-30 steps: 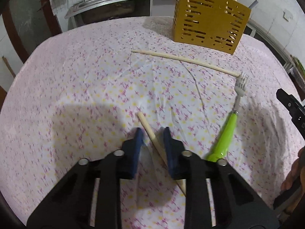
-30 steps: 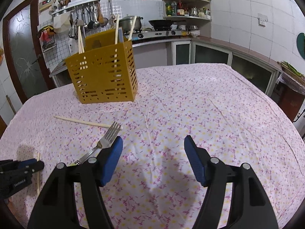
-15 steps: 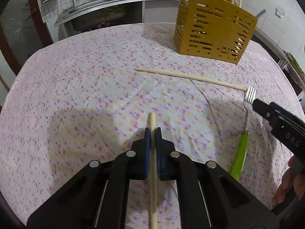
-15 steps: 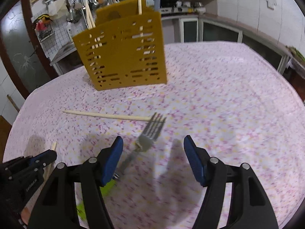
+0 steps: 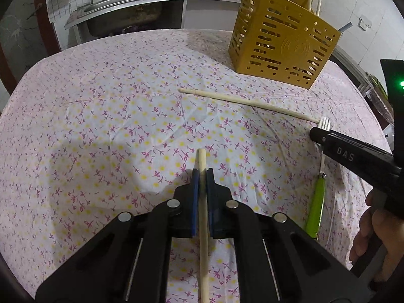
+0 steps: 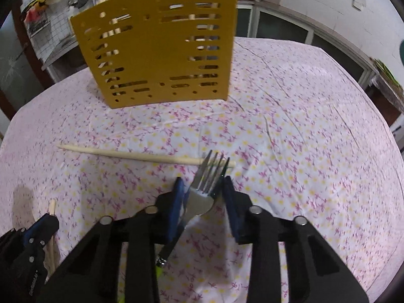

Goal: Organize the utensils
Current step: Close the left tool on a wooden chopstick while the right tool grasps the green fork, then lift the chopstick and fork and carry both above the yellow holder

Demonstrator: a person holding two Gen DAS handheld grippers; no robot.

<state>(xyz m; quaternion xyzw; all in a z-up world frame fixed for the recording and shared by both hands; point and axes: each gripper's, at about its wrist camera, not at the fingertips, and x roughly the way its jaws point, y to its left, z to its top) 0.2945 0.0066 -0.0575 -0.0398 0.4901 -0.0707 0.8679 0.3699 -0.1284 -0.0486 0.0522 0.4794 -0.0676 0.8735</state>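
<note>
My left gripper [image 5: 201,174] is shut on a wooden chopstick [image 5: 202,202] that runs between its blue pads, tip forward. A second chopstick [image 5: 247,103] lies on the floral tablecloth ahead, also in the right wrist view [image 6: 141,157]. A green-handled fork [image 5: 318,192] lies at the right. My right gripper [image 6: 203,185] is open, lowered around the fork's head [image 6: 205,189], its pads apart from the metal. The yellow slotted utensil holder [image 5: 282,40] stands at the back with chopsticks in it; it also shows in the right wrist view [image 6: 161,45].
The table [image 5: 101,113] is covered by a pink floral cloth. A kitchen counter with sink [image 5: 121,7] stands behind it. Cabinets and tiled wall [image 6: 315,20] are at the right. The left gripper [image 6: 38,229] shows in the right wrist view, low left.
My left gripper closed on the chopstick and lifted it slightly. My right gripper moved down and forward over the fork and narrowed its opening around the fork's head.
</note>
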